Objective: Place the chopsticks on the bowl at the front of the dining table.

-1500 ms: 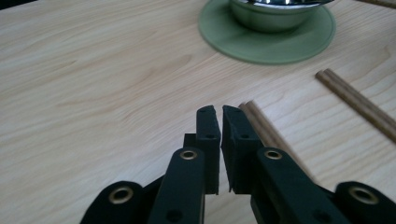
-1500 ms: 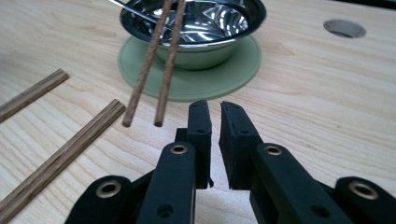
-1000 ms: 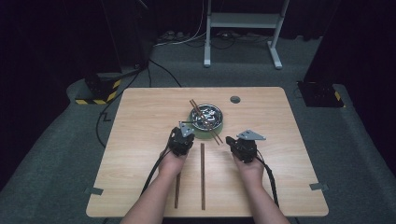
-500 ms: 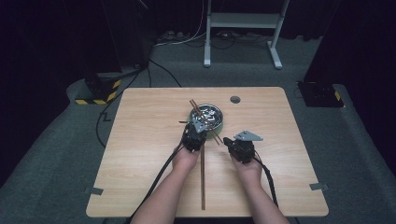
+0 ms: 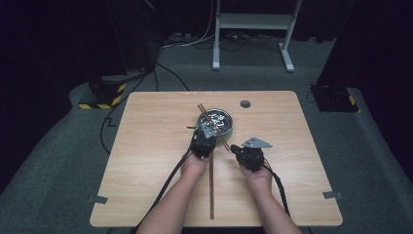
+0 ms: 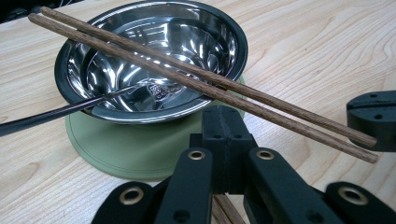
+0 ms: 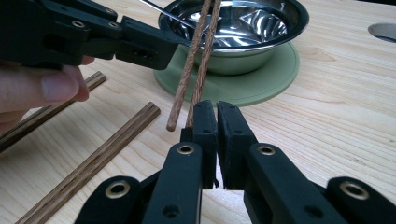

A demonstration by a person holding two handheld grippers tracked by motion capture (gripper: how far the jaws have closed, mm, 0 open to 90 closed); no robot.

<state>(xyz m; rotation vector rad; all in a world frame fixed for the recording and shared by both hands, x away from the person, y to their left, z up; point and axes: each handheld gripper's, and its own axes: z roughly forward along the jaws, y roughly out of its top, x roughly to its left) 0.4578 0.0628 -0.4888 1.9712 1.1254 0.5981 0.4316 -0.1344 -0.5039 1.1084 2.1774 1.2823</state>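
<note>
Left tool [image 5: 203, 140] clenched, jaws pressed together beside steel bowl [image 5: 215, 122] on green mat [image 6: 140, 149]; chopstick pair [image 6: 205, 81] lying across bowl rim; right tool [image 5: 237, 149] near-clenched, empty, resting on table [image 5: 146, 126].

No readable text, label, brand or number is showing on anything in these views. The steel bowl [image 6: 154, 60] is carrying a small stamped mark at the centre of its inside, but it is coming through too blurred and too broken by reflections to make out. The only sign-like marking is the yellow-and-black hazard striping [image 5: 100, 103] lying along the floor beyond the tabletop's [image 5: 146, 136] far left corner, and it is bearing no words.
</note>
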